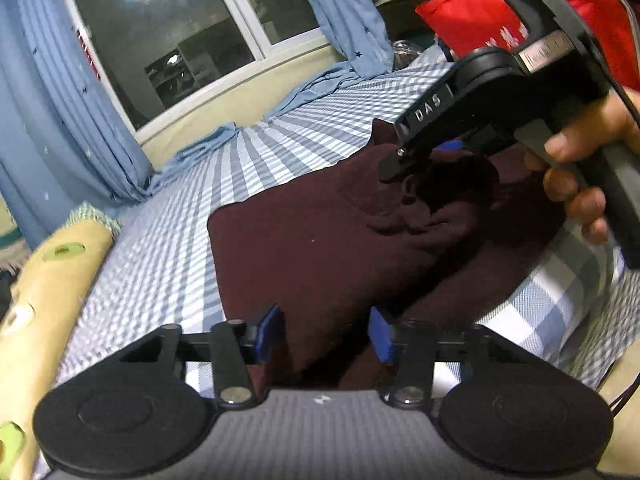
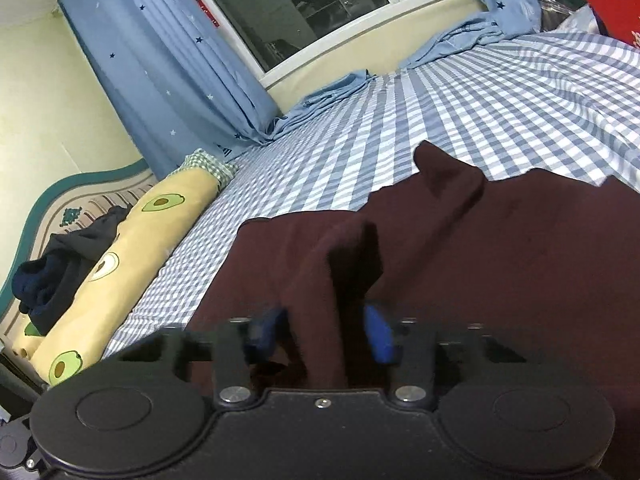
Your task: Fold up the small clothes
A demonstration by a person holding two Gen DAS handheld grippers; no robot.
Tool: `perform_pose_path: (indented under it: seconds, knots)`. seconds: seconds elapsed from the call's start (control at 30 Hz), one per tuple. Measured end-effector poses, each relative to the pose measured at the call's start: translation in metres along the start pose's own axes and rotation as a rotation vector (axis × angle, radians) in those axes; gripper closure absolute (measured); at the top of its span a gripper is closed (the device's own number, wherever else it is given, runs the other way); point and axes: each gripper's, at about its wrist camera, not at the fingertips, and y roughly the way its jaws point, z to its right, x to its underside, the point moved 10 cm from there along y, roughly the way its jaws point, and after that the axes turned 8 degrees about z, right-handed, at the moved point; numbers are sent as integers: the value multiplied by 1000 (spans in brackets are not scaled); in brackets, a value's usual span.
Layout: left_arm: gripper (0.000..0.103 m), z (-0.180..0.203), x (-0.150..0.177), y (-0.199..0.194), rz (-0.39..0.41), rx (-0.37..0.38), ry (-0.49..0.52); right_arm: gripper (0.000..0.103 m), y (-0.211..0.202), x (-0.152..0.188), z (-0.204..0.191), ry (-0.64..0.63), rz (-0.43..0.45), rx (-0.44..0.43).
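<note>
The dark maroon knit garment (image 1: 320, 232) lies spread on the blue-and-white checked bedsheet (image 1: 172, 248) — flat, ready for folding. The right gripper (image 2: 326, 334) pinches a raised fold of it; the left gripper (image 1: 326, 334) straddles the near edge, its grip unclear.

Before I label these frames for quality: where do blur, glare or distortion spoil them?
Left wrist view: ceiling lamp glares in the dark window; right gripper shadows the maroon garment; checked sheet smeared. Right wrist view: fisheye bows the window frame; blue fingertips blurred.
</note>
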Motion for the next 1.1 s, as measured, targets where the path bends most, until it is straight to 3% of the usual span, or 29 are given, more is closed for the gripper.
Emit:
perform_pose_path:
  seconds: [0.1, 0.23, 0.43, 0.7, 1.1]
  knots:
    - [73, -11, -8, 2, 11, 17, -121, 93, 0, -8, -7, -36, 42, -3]
    - [83, -21, -25, -2, 51, 20, -227, 97, -10, -33, -19, -121, 137, -23]
    - [86, 1, -58, -8, 111, 52, -202, 97, -42, -80, -21, -167, 252, -38]
    - [87, 51, -92, -8, 165, 169, -177, 97, -97, -118, 28, -183, 337, 53]
    - [87, 110, -87, 0, 127, 246, -126, 97, -137, -94, 98, -137, 330, 182]
